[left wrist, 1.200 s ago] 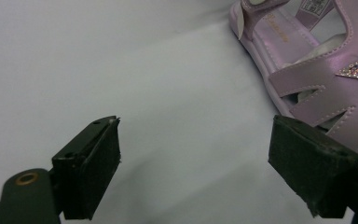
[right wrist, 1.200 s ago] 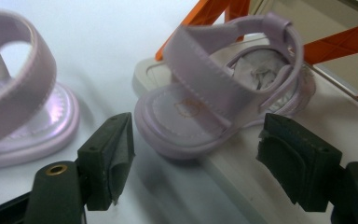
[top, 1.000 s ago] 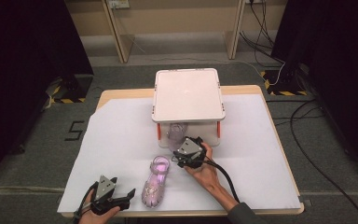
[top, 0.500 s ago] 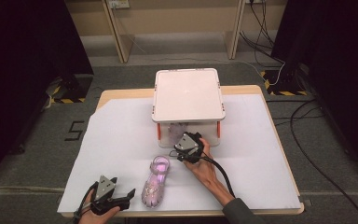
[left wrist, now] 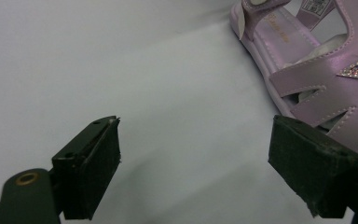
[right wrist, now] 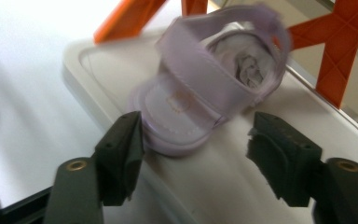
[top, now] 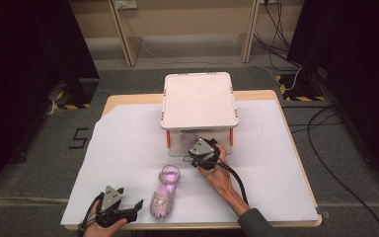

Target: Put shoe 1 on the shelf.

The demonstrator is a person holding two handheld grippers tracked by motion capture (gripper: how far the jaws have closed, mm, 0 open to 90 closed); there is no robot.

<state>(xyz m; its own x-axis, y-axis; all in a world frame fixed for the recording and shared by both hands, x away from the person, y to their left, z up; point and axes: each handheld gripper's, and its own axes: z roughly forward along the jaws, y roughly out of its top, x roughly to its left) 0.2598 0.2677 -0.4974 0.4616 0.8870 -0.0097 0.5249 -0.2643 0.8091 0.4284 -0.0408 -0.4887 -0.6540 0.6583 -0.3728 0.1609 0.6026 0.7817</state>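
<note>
The sandal [right wrist: 205, 79] I reach for is pale lilac, smooth and leather-like, with a broad strap arched over a wad of crumpled paper stuffed in it; it rests inside the box [top: 200, 101], a clear plastic tub with orange clips and a flat white lid, its heel toward my right gripper [right wrist: 196, 149]. That gripper's black padded jaws stand either side of the heel, the left pad at the sole's edge, the other clear of it, so nothing is gripped; they have just been closing. My right hand [top: 217, 170] is stretched forward with the gripper at the box's near wall. The second sandal [top: 164, 192], glossy pink with a glittery toe strap and stitched edges, lies on the white sheet [top: 123, 148] in front of the box. My left gripper [left wrist: 196, 172] rests low at the near edge of the sheet, jaws wide apart and empty, just beside that sandal. Compared with a second ago, my right gripper has edged slightly closer to the box; the left one and the pink sandal lie as they did.
</note>
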